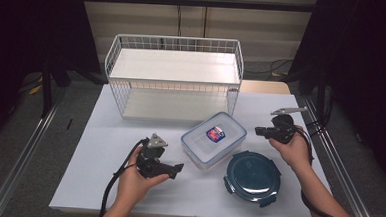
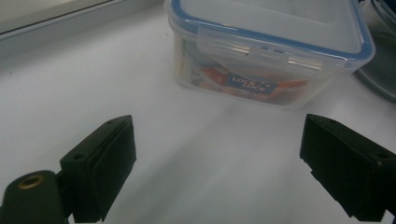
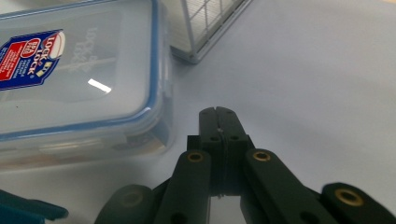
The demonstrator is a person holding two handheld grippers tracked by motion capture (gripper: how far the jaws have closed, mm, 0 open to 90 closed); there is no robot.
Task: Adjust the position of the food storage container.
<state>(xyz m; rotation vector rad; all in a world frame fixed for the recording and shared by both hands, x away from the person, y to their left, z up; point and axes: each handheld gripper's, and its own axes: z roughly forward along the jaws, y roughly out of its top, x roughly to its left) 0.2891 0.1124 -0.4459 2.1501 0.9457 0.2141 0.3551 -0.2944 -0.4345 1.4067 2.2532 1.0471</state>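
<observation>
Claws first: the left claw stands wide open with nothing between its jaws, low over the white worktop and aimed at the latch side of the clear blue-rimmed food container, which sits a little way ahead of it. The right claw is fully shut and empty, just beside that container's corner. Beyond lie the dark teal round lid, near the container, and the white wire shelf rack behind it.
</observation>
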